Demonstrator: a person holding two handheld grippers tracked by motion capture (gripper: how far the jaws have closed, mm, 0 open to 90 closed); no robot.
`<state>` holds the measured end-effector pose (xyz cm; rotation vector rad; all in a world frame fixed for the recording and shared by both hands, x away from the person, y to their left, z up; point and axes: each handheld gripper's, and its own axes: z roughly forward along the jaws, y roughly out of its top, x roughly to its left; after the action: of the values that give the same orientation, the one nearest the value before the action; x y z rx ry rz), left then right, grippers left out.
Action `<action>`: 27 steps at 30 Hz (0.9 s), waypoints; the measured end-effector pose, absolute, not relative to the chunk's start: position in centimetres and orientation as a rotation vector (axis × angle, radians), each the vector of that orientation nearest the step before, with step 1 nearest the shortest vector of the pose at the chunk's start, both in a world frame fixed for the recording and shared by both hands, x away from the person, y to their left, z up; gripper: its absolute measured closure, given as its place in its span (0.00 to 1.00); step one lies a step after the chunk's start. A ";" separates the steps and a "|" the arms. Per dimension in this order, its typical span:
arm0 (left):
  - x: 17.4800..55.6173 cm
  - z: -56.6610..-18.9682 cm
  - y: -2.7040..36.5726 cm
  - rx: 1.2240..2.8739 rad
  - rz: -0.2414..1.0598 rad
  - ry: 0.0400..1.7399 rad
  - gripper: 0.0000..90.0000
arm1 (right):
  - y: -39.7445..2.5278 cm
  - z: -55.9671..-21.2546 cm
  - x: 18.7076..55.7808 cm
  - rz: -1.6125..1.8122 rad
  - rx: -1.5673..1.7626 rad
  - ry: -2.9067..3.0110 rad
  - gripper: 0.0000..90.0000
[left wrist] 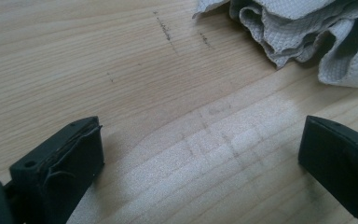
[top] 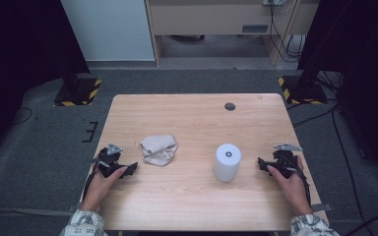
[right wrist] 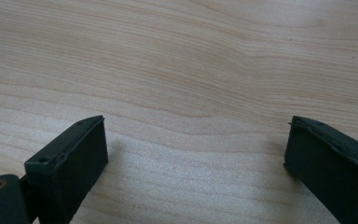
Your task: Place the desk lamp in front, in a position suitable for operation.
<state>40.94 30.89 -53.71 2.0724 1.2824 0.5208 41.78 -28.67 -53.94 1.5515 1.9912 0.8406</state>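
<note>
My left gripper (top: pixel 128 169) sits low over the table (top: pixel 197 115), jaws spread wide with nothing between them. The crumpled cloth (top: pixel 159 149) lies just ahead of it and slightly to its right, not touching. My right gripper (top: pixel 263 164) is likewise wide open; the paper roll (top: pixel 226 162) stands upright near its tips.

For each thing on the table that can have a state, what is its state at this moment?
Left gripper: open, holding nothing, low over the table.
Right gripper: open, holding nothing.
Cloth: crumpled in a heap, apart from both grippers.
Paper roll: standing upright, untouched.
</note>
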 end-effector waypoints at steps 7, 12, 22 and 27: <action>40.9 -53.7 30.9 2.072 0.521 1.283 0.00 | -28.7 -53.9 41.8 0.840 1.552 1.991 0.07; 40.9 -53.7 30.9 2.072 0.521 1.283 0.00 | -28.7 -53.9 41.7 0.841 1.549 1.993 0.07; 40.9 -53.7 30.9 2.072 0.522 1.283 0.00 | -28.4 -53.4 41.1 0.859 1.524 2.026 0.06; 40.9 -53.7 30.9 2.072 0.521 1.283 0.00 | -28.1 -52.5 40.2 0.905 1.502 2.036 0.06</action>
<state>40.94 30.88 -53.71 2.0720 1.2831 0.5213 40.16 -28.07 -52.46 1.5021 2.0363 0.9046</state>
